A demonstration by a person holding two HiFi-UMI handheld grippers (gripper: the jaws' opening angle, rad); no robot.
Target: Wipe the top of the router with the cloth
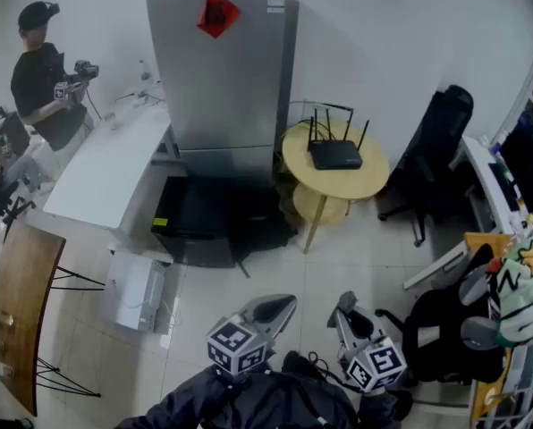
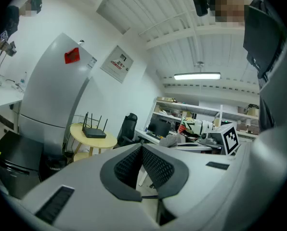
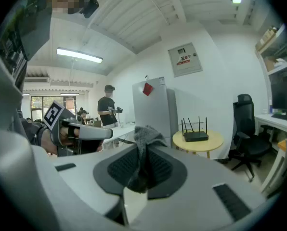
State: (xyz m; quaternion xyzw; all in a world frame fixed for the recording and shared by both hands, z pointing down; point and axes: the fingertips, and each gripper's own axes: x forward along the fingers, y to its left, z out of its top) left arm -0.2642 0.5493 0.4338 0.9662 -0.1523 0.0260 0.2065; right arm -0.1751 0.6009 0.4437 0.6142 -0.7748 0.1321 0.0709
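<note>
A black router [image 1: 334,154] with several upright antennas sits on a round yellow table [image 1: 298,155], far ahead of both grippers. The router [image 2: 94,133] shows small in the left gripper view and the router [image 3: 196,135] likewise in the right gripper view. My right gripper [image 3: 142,150] is shut on a grey cloth [image 3: 146,136] that sticks up between its jaws. Jaws pressed together, my left gripper [image 2: 140,153] is shut with nothing in it. Low in the head view, the left gripper [image 1: 275,309] and right gripper [image 1: 346,309] are held close to my body.
A tall grey fridge [image 1: 224,61] stands left of the yellow table, with a black box [image 1: 204,211] at its foot. A black office chair [image 1: 432,155] is right of the table. A white counter [image 1: 105,170] runs along the left, where a person [image 1: 43,77] stands.
</note>
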